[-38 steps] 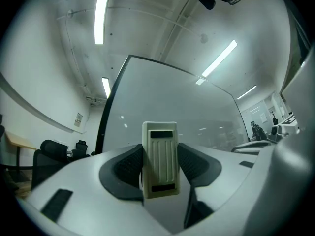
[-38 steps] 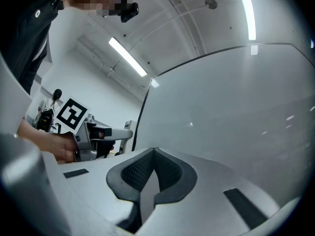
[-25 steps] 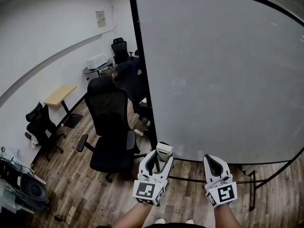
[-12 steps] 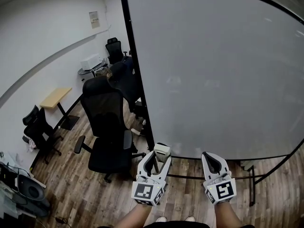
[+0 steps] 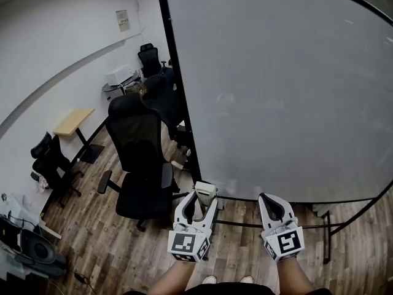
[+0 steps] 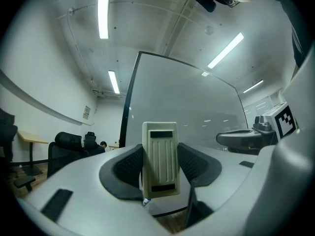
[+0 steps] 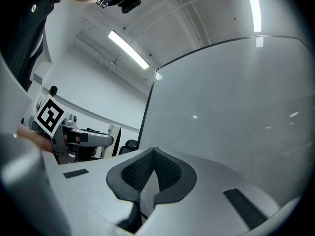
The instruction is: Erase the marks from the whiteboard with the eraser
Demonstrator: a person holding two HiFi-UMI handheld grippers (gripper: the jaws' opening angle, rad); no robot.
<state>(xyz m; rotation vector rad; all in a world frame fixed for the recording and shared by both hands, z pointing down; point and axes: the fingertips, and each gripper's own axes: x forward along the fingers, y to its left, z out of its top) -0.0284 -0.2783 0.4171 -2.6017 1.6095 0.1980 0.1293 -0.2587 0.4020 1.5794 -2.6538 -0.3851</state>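
Note:
A large black-framed whiteboard point(image 5: 288, 85) stands in front of me; its surface looks blank, with no marks that I can make out. My left gripper point(image 5: 204, 192) is shut on a cream ribbed eraser point(image 6: 160, 163), held upright just below the board's lower left corner. The eraser point(image 5: 205, 191) sticks up from the jaws in the head view. My right gripper point(image 5: 271, 201) is shut with nothing in it, level with the left one and to its right, below the board's bottom edge. Whiteboard point(image 6: 187, 117) and whiteboard point(image 7: 236, 102) fill both gripper views.
A black office chair point(image 5: 140, 165) stands left of the board, close to my left gripper. More chairs point(image 5: 52, 161), a small wooden table point(image 5: 75, 121) and a printer point(image 5: 118, 75) line the left wall. The board's stand legs point(image 5: 325, 238) rest on the wooden floor.
The view has shifted slightly; the board looms a little nearer and both grippers sit a bit lower in frame. The left gripper still holds the eraser.

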